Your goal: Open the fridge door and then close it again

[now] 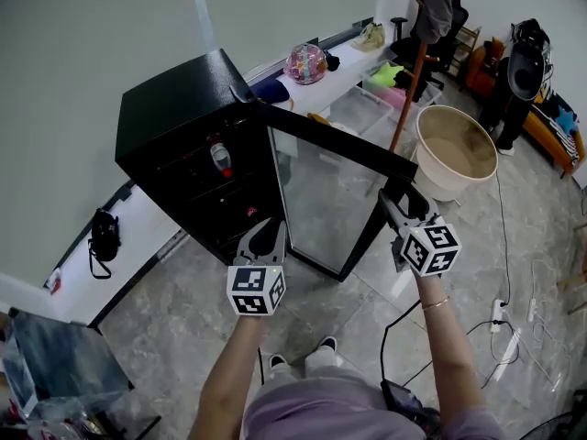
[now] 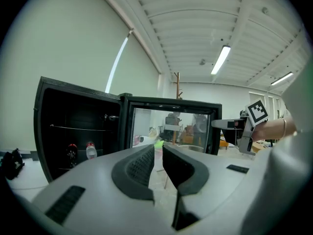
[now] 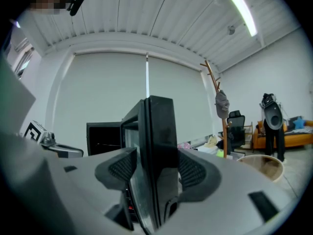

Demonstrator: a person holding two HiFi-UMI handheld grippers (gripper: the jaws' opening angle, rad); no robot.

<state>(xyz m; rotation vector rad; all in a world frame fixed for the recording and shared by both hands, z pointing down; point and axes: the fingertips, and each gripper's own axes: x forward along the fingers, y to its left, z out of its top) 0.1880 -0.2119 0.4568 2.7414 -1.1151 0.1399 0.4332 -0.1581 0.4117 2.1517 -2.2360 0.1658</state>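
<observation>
A black fridge [image 1: 183, 136] stands against the wall with its glass door [image 1: 321, 204] swung wide. A bottle [image 1: 221, 159] shows on a shelf inside. My right gripper [image 1: 396, 200] straddles the door's free edge. In the right gripper view, the right gripper [image 3: 156, 165] has both pads against the black door frame [image 3: 159, 126]. My left gripper [image 1: 269, 232] hangs in front of the fridge's open front, touching nothing. In the left gripper view, the left gripper [image 2: 158, 153] has only a narrow slit between its pads, with nothing in it. The fridge interior [image 2: 78, 131] lies ahead to its left.
A beige tub [image 1: 456, 149] and a wooden coat stand [image 1: 413, 62] are right of the door. A low white shelf [image 1: 353, 76] with bags runs along the wall. Cables and a power strip [image 1: 500, 314] lie on the floor at right. A black bag [image 1: 103, 236] sits left.
</observation>
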